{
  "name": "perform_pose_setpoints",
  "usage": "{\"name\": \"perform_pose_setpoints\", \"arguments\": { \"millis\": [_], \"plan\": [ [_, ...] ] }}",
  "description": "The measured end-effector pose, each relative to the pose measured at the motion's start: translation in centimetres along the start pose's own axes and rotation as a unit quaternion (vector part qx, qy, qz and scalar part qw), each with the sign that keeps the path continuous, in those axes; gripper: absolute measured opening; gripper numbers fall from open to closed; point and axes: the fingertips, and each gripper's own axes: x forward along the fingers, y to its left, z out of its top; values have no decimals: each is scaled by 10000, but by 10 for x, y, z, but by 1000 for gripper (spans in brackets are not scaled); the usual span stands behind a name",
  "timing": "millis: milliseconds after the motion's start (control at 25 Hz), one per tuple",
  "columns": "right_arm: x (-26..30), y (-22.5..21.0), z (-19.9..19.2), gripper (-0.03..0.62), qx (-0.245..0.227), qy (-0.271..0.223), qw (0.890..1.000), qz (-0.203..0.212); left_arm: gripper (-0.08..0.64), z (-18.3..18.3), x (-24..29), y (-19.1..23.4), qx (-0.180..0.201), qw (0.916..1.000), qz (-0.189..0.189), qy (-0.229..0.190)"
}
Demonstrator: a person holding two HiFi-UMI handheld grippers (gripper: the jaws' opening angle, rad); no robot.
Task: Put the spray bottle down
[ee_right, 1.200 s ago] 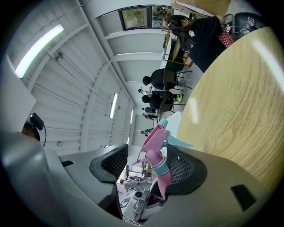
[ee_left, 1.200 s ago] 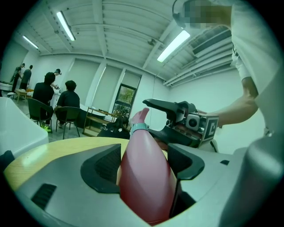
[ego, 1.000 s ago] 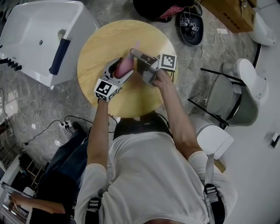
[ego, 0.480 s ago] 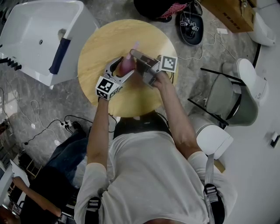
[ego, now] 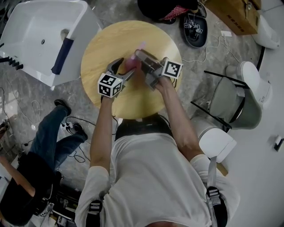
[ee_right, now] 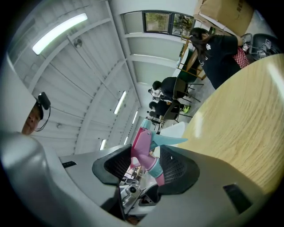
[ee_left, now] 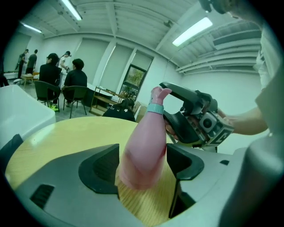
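Observation:
A pink spray bottle (ego: 131, 64) with a teal collar and trigger is held above the round wooden table (ego: 106, 40). My left gripper (ego: 125, 68) is shut on its body: in the left gripper view the bottle (ee_left: 144, 146) sits tilted between both pads of that gripper (ee_left: 143, 164). My right gripper (ego: 141, 60) comes in from the right and is shut on the spray head. In the right gripper view the pink head (ee_right: 143, 144) sits between the two mesh pads of that gripper (ee_right: 146, 167). The bottle's base hangs above the tabletop (ee_left: 66, 137).
A white basin (ego: 40, 31) stands left of the table. A grey chair (ego: 239, 97) is at the right, a cardboard box (ego: 233, 13) at the top right. A bystander's legs (ego: 44, 137) and floor cables are at the lower left. Seated people show in the distance (ee_left: 75, 80).
Both grippers have rolled a little and drifted slightly right with the bottle between them. A bystander has stepped into view at the lower left.

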Motion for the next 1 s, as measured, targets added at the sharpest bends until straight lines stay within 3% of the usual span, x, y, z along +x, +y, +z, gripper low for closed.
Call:
{"name": "perform_pose_setpoints", "arguments": {
  "millis": [280, 480, 560, 640, 720, 800, 1000],
  "plan": [
    [6, 13, 1, 207, -475, -154, 9987, 103, 316, -15, -4, 9, -707, 9957, 212, 559],
    [7, 11, -6, 207, -768, -115, 9970, 38, 315, -29, -11, 14, -1006, 9871, 449, 1159],
    [4, 6, -15, 207, -818, -58, 9966, -16, 314, -28, -15, 14, -1261, 9848, 445, 1109],
    [4, 8, -23, 207, -932, 12, 9956, 14, 314, -19, -18, 11, -1751, 9817, 199, 722],
    [3, 11, -29, 207, -1024, 66, 9947, 61, 314, -9, -21, 4, -2503, 9676, -269, 180],
    [1, 10, -35, 207, -1103, 160, 9937, 79, 314, -5, -24, -1, -3182, 9452, -704, -186],
    [0, 12, -47, 209, -1140, 307, 9930, 51, 223, -1, -34, -13, -3868, 9109, -1324, -564]
  ]
}}
